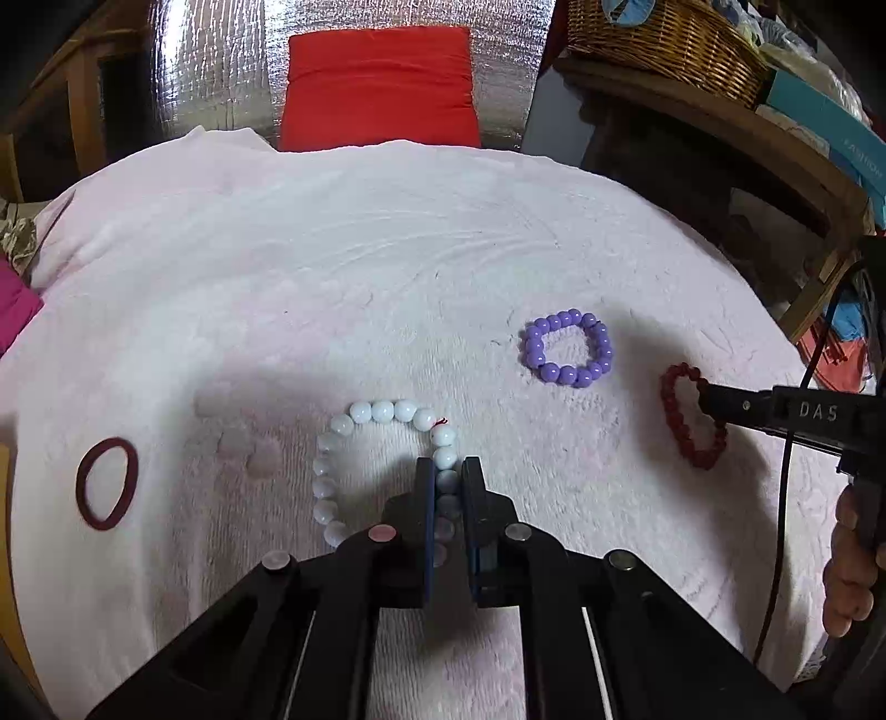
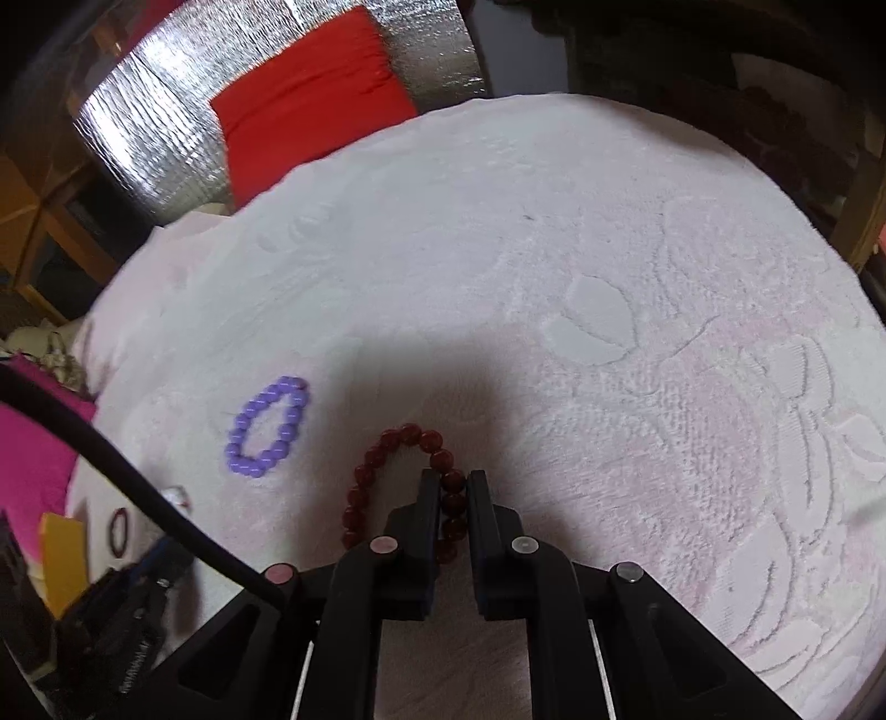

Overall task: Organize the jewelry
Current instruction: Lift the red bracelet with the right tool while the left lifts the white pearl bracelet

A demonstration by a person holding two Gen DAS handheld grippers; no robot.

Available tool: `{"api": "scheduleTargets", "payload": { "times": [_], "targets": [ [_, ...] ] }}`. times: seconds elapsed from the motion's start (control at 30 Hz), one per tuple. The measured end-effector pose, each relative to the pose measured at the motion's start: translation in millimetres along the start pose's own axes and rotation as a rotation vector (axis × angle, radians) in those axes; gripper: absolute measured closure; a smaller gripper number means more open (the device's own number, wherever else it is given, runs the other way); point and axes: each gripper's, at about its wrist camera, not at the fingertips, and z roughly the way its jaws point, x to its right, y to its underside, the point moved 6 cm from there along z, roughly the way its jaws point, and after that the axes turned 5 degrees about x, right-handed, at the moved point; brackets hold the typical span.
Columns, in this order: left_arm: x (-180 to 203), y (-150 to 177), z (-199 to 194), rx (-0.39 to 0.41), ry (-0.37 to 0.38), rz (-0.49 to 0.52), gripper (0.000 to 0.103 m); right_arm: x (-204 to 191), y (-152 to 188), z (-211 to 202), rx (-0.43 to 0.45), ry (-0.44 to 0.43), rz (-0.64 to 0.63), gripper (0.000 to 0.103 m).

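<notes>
A white bead bracelet lies on the pale pink towel, and my left gripper is shut on its right side, beads pinched between the pads. A dark red bead bracelet lies further right; my right gripper is shut on its right strand. From the left wrist view that red bracelet shows with the right gripper's finger across it. A purple bead bracelet rests loose between the two. A maroon hair band lies at the left.
A red cushion and silver foil sheet stand behind the towel. A wicker basket sits on a wooden shelf at the right. A pink cloth and a black cable are at the left of the right wrist view.
</notes>
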Motion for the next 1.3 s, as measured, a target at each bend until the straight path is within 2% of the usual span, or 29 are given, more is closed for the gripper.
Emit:
{"api": "scheduleTargets", "payload": {
  "times": [0.23, 0.5, 0.8, 1.3],
  "targets": [
    [-3, -3, -35, 0.063, 0.044, -0.039, 0.094, -4, -1, -24, 0.032, -0.136, 0.053, 0.092],
    [-20, -4, -65, 0.107, 0.080, -0.116, 0.094, -25, -4, -43, 0.082, -0.272, 0.051, 0.092],
    [-40, -10, -77, 0.138, 0.053, -0.153, 0.094, -51, -4, -54, 0.129, -0.345, 0.003, 0.092],
    [-74, -6, -108, 0.186, -0.031, -0.170, 0.094, -89, 11, -61, 0.143, -0.386, -0.081, 0.092]
  ]
}}
